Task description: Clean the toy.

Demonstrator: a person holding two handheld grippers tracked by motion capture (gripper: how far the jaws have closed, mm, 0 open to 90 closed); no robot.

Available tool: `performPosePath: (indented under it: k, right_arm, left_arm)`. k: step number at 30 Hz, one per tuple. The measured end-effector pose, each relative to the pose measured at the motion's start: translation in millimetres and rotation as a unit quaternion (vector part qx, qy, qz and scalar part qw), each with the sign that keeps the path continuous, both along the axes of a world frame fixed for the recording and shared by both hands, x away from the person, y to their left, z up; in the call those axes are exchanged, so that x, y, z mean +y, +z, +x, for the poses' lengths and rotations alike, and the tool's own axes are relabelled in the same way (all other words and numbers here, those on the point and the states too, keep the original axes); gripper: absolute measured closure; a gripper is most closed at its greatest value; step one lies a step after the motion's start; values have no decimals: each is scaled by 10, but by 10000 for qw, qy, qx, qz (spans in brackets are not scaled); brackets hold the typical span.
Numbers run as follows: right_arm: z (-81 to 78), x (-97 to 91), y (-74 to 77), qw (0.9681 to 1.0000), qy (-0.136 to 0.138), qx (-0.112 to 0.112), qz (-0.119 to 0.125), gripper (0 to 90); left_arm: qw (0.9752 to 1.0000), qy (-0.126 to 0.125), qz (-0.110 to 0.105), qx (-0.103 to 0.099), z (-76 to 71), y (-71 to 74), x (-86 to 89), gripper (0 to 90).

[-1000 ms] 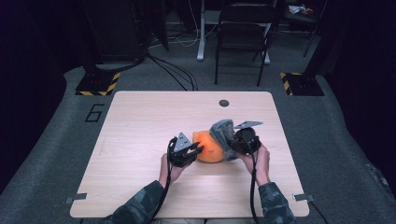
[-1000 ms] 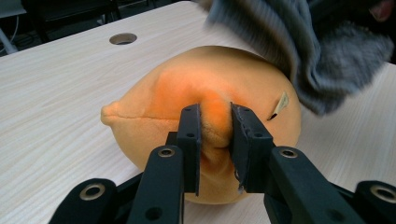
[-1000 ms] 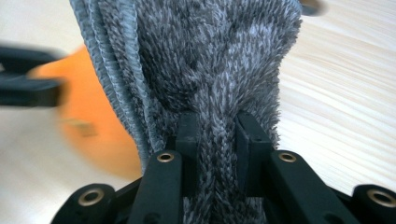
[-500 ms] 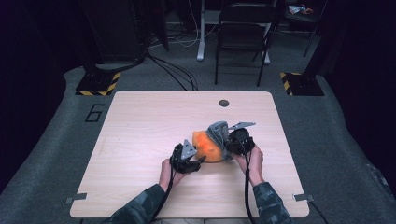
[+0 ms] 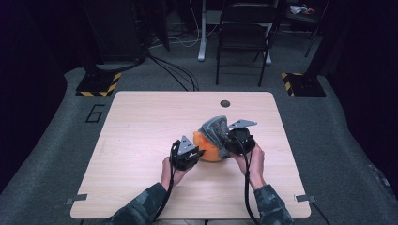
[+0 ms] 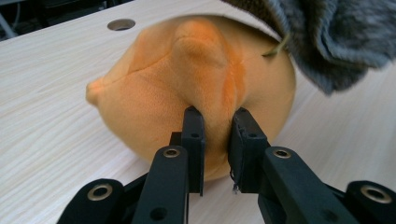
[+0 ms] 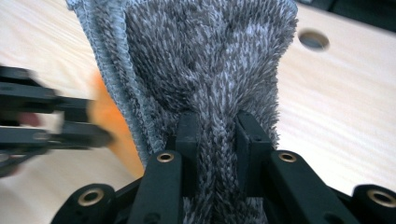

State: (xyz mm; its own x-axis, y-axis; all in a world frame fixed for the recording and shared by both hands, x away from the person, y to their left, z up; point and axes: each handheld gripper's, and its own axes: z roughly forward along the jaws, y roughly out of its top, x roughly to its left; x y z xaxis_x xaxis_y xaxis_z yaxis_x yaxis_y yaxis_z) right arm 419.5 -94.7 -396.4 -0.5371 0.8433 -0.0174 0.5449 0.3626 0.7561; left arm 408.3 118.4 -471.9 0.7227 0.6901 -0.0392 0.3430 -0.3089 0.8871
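An orange plush toy [image 5: 210,149] lies on the wooden table [image 5: 141,136], right of centre. A grey fuzzy cloth [image 5: 216,129] drapes over its far right side. My left gripper [image 5: 193,153] is at the toy's left side. Its jaws have just been closing, and in the left gripper view they pinch a fold of the orange plush [image 6: 159,93]; left gripper [image 6: 217,140]. My right gripper [image 5: 231,140] is at the toy's right side, shut on the grey cloth [image 7: 210,56], which rises bunched between its jaws; right gripper [image 7: 217,135]. The cloth [image 6: 336,37] hangs at the upper right of the left gripper view.
A round cable hole [image 5: 225,103] sits near the table's far edge. Beyond the table stand a black chair [image 5: 244,28] and two stands with yellow-black striped bases [image 5: 98,84] [image 5: 300,82]. Cables run across the floor. The table's left half is bare wood.
The right gripper has risen a little with the grey cloth, lifting it higher on the toy. The left gripper drew back slightly, then closed on the orange plush.
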Motion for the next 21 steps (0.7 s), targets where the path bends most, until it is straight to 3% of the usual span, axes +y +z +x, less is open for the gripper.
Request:
performPosePath:
  k: [2,4,7,10,21]
  right_arm:
    - [-83,105,70,9997,234,-106,-7,736]
    - [-123,213,62,9995,322,-40,7,736]
    - [-101,315,-77,9989,271,43,-378,738]
    - [-36,258,-167,9990,250,56,-354,740]
    - [179,-122,-398,9977,-306,490,-356,743]
  left_arm:
    - [9999,-29,-108,114,-1,14,5,779]
    - [9998,-67,-85,169,-1,8,11,779]
    - [9996,-26,-92,261,18,-20,17,777]
    - [9992,-45,-161,370,42,-54,21,777]
    - [9992,-58,-180,361,65,-86,37,768]
